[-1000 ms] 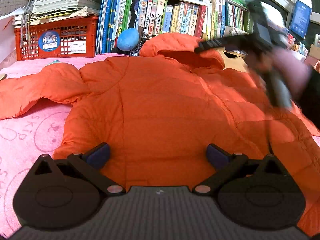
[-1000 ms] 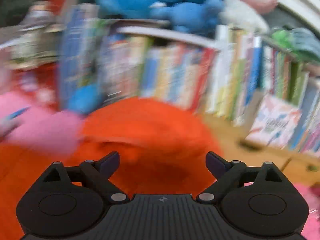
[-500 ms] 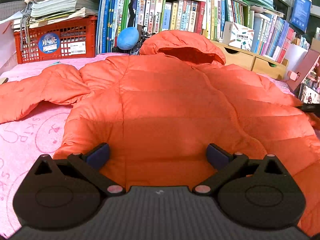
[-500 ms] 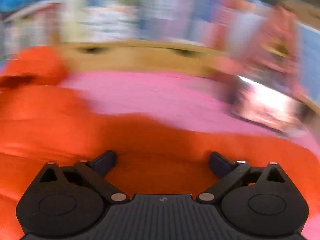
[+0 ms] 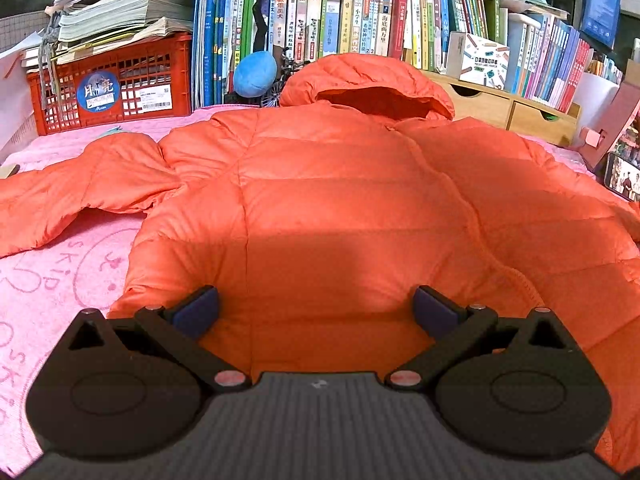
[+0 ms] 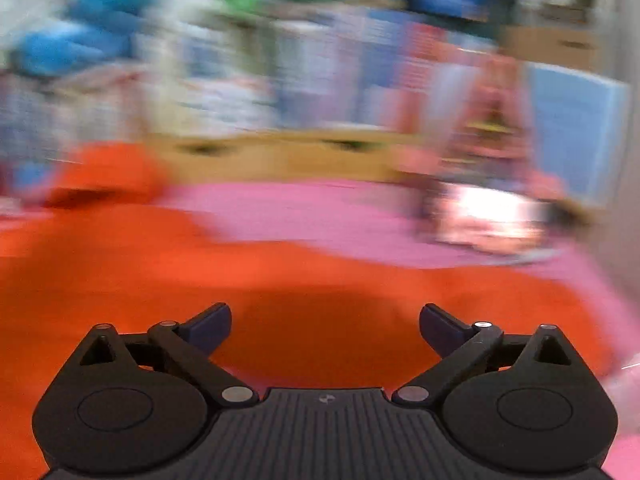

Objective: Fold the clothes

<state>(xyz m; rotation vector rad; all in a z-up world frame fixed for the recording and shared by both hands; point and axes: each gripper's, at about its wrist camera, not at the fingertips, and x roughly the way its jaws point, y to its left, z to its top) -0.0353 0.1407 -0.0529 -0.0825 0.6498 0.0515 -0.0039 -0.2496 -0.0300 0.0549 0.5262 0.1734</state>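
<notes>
An orange hooded puffer jacket (image 5: 328,200) lies spread flat on a pink blanket (image 5: 60,280), hood at the far end, one sleeve (image 5: 80,184) stretched out to the left. My left gripper (image 5: 316,312) is open and empty, low over the jacket's near hem. My right gripper (image 6: 325,326) is open and empty over the jacket's right sleeve (image 6: 280,280); that view is blurred by motion.
A red crate (image 5: 112,88) with stacked papers, a row of books (image 5: 340,24), a blue ball (image 5: 255,73) and a wooden drawer unit (image 5: 500,112) line the far edge. A phone (image 5: 622,178) stands at the right edge.
My right gripper has swung from the hood to the jacket's right sleeve and out of the left wrist view. My left gripper has stayed in place.
</notes>
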